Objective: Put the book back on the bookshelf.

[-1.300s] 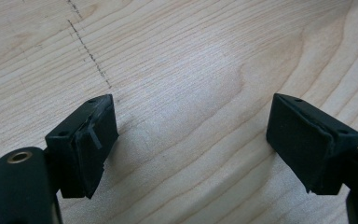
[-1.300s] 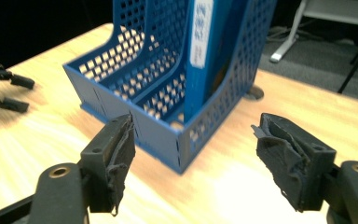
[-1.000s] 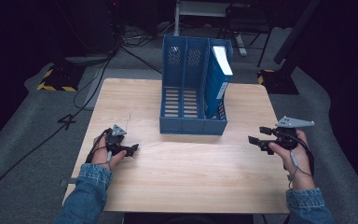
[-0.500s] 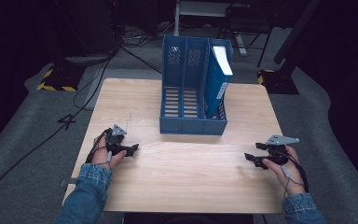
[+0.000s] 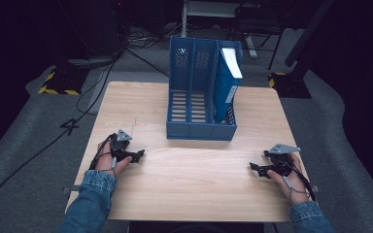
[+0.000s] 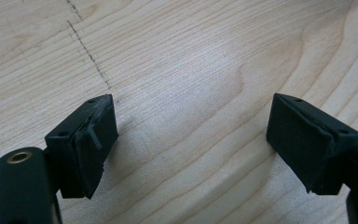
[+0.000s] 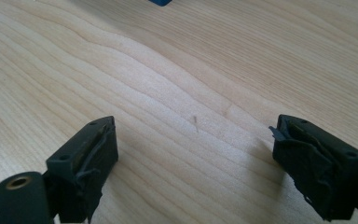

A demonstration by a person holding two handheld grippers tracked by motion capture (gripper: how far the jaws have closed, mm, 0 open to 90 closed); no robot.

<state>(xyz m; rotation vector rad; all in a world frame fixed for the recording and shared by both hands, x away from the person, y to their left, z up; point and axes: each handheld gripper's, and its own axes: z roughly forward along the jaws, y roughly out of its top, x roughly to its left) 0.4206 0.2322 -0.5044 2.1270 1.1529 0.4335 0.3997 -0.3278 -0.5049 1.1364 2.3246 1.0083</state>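
**benchwatcher:** So both claws are parked low on the wooden table [image 5: 141, 97]. The left gripper [image 5: 140, 155] sits on the person's left with its jaws spread wide, nothing between the pads, just bare wood grain and a thin pencil-like line on the board ahead of it to its left. The right gripper [image 5: 253, 168] is on the other side, well apart from the left one. Its jaws have just been opening and now stand wide too, nothing between them.

**gripfan22:** What's near them? Anything blocking?

**benchwatcher:** Ahead of both claws, roughly between them and further up the table, stands a blue file rack [image 5: 201, 130] with three slots. A blue binder [image 5: 225, 87] stands in the slot closest to the right gripper's side, leaning a bit, white edge facing up. The other two slots look bare. In the right gripper view a corner of the rack [image 7: 160, 2] peeks in far ahead. Open wood lies between each claw and the rack, nothing in the way. Neither claw touches rack or binder.
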